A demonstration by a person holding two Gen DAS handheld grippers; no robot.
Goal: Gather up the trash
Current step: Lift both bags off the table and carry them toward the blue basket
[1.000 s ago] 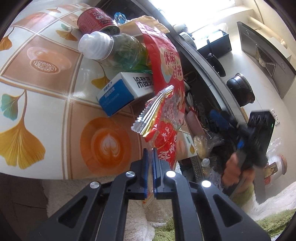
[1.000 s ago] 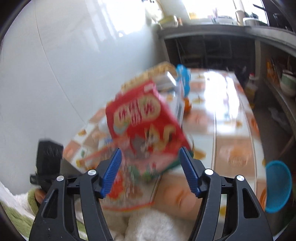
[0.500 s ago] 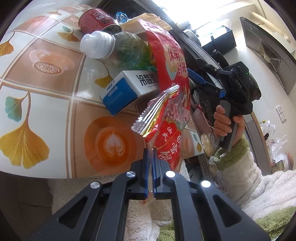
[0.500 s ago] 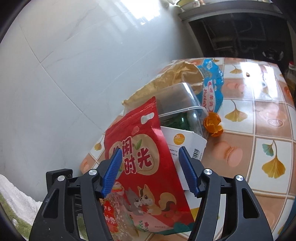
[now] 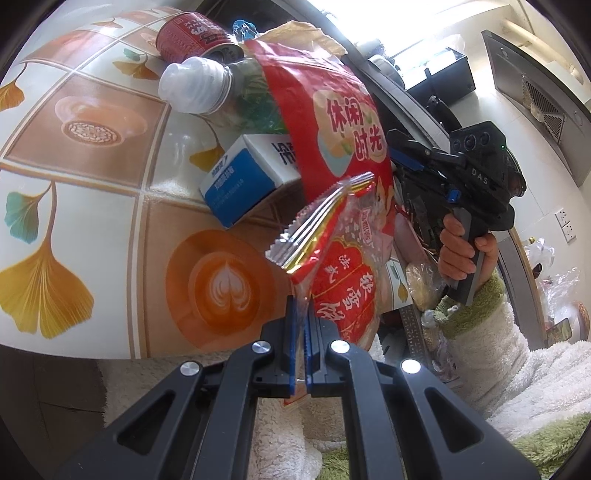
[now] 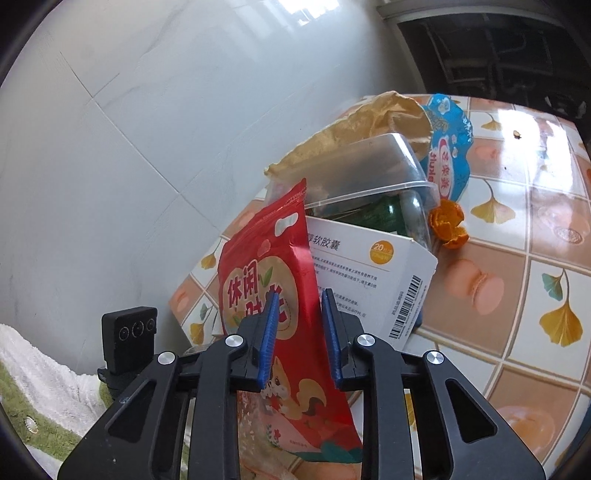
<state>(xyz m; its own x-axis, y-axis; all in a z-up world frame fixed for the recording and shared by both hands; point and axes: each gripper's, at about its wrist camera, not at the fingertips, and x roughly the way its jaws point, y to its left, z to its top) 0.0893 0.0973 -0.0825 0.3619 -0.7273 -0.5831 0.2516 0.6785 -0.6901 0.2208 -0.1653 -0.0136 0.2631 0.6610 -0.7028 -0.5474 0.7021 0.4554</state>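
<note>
This is a home kitchen with an eating corner. At the far right of the left wrist view a range hood [image 5: 532, 107] hangs on the wall, with a dark countertop [image 5: 402, 110] below it carrying a black pot [image 5: 439, 110]. A wall socket [image 5: 567, 225] sits farther right. The near table [image 5: 92, 184] wears a household oilcloth printed with ginkgo leaves and coffee cups, pushed against a white tiled wall [image 6: 129, 129]. Household leftovers lie on it: a drink can [image 5: 192, 33], a plastic bottle [image 5: 207, 88], snack bags [image 5: 332, 122], a medicine box [image 6: 369, 273] and orange peel [image 6: 447, 225].
</note>
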